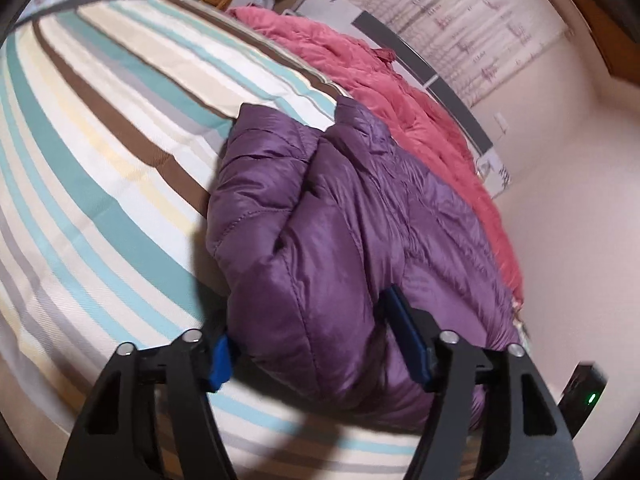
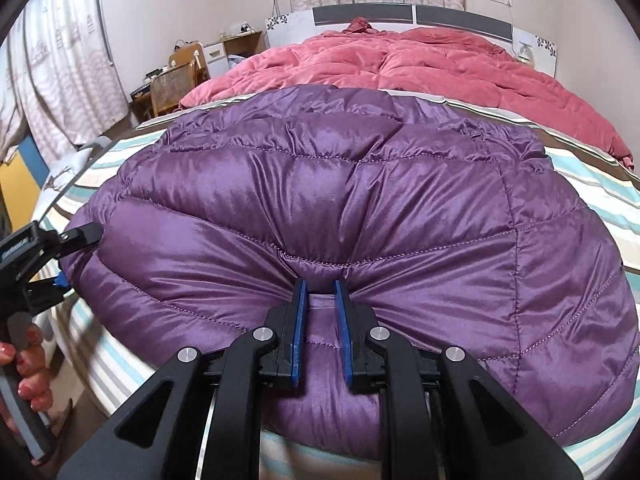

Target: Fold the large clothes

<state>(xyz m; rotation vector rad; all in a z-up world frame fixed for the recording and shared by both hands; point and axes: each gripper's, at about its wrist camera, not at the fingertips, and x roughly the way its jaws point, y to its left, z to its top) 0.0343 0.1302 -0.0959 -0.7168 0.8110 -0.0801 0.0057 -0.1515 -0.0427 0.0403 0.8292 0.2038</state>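
Pinching purple puffer jacket [image 2: 320,200] hem, right claw [image 2: 321,286]; left claw [image 1: 310,320] astride its edge, ungripped; labels unreadable.

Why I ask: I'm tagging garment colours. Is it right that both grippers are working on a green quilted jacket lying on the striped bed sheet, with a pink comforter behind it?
Not quite: the quilted jacket is purple, not green, as the right wrist view shows. It lies on the striped bed sheet, with the pink comforter behind it.

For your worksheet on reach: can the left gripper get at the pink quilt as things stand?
Probably not directly: the purple jacket bulges between the left gripper fingers, and the pink quilt lies beyond it.
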